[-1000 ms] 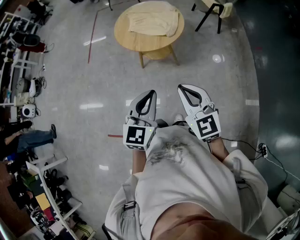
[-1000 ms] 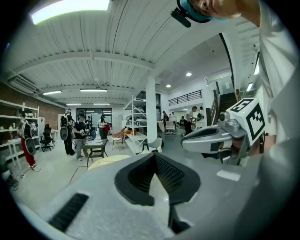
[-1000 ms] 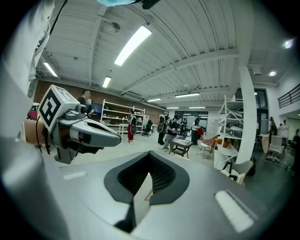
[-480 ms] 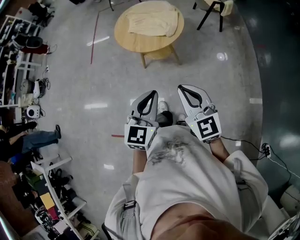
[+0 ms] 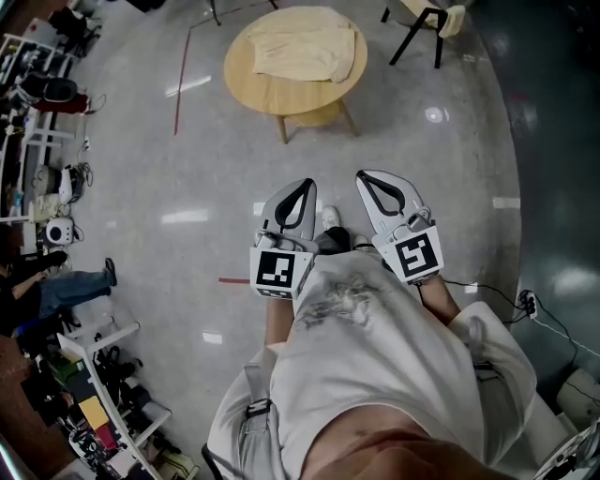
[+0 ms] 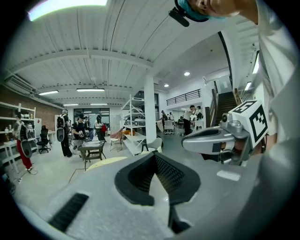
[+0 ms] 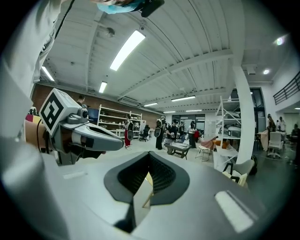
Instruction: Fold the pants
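Note:
Cream-coloured pants [image 5: 305, 45] lie rumpled on a round wooden table [image 5: 281, 89] at the top of the head view, well ahead of me. My left gripper [image 5: 298, 190] and right gripper [image 5: 375, 180] are held side by side in front of my chest, far short of the table. Both are shut, with nothing between the jaws. In the left gripper view a pale edge of the table [image 6: 101, 163] peeks over the jaws and the right gripper [image 6: 220, 139] shows at the right. The right gripper view shows the left gripper [image 7: 75, 133] at its left.
A dark-legged chair [image 5: 427, 23] stands to the right of the table. Shelves with clutter [image 5: 84, 394] line the left side, where a person's legs [image 5: 66, 281] rest on the floor. A cable [image 5: 539, 314] trails at the right. People [image 7: 164, 129] stand far off.
Both grippers have stayed shut in front of my chest. The floor, the red tape mark and the person at the left have slid slightly in the head view as I move.

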Available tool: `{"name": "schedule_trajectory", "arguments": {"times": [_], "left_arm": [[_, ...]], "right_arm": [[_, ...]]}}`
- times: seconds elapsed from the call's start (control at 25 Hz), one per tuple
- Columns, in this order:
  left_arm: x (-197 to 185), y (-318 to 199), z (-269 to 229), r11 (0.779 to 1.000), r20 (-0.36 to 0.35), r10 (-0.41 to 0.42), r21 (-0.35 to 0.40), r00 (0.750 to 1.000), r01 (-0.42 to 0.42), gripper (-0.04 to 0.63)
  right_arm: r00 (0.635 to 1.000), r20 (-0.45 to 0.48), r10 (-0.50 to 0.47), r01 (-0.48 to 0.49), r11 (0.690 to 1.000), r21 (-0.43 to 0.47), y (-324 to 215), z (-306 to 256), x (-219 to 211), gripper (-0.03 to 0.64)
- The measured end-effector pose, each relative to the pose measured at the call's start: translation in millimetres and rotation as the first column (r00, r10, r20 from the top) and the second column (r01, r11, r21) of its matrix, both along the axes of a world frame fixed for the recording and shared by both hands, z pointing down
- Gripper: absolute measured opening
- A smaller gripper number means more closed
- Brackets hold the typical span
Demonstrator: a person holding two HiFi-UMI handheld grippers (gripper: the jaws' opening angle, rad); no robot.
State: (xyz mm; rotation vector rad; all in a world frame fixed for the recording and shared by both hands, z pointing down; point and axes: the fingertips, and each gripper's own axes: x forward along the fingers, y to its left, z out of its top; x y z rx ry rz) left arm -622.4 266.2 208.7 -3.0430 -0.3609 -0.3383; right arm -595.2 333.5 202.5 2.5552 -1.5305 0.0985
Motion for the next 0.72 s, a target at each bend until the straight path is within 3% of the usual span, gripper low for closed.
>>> {"name": "schedule_trajectory", "arguments": {"times": [0.48, 0.72], "left_arm": [[60.9, -76.8, 4.5, 0.998, -0.020, 0.023, -0.059, 1.000, -0.024, 0.006], [80.3, -122.4, 9.2, 0.996, -0.017, 0.028, -0.085, 0.999, -0.030, 0.006]], "right_arm": [[0.998, 0.008, 0.057, -0.057, 0.996, -0.066, -67.3, 9.7, 57.5, 0.011], [0.998, -0.039, 0.046, -0.050, 0.993, -0.105, -110.9, 12.2, 77.6, 0.011]]}}
